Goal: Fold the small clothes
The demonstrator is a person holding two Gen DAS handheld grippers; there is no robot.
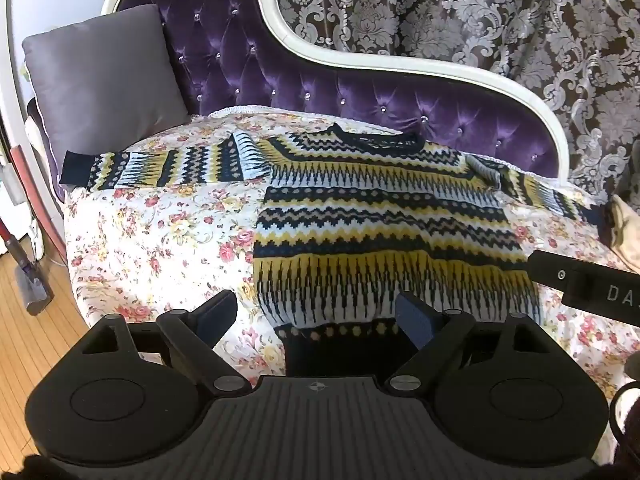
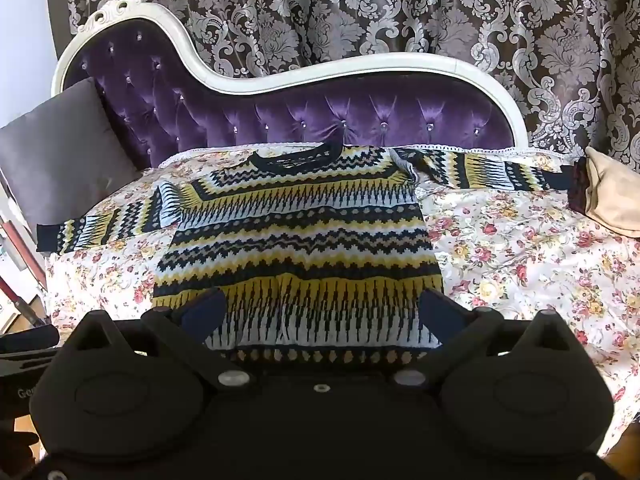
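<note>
Both claws, left gripper (image 1: 320, 316) and right gripper (image 2: 322, 310), hang spread wide, holding nothing. Below lies a patterned sweater (image 2: 296, 240), flat on a floral bedspread (image 2: 520, 248).

You have one sweater (image 1: 384, 216) (image 2: 296, 240) spread flat and unfolded on the floral cover (image 1: 160, 232) (image 2: 520, 256). It is knitted in navy, yellow and pale-blue zigzag bands. Its navy collar lies toward the cover's far edge, its hem toward the near edge, and both sleeves stretch out sideways across the cover.
</note>
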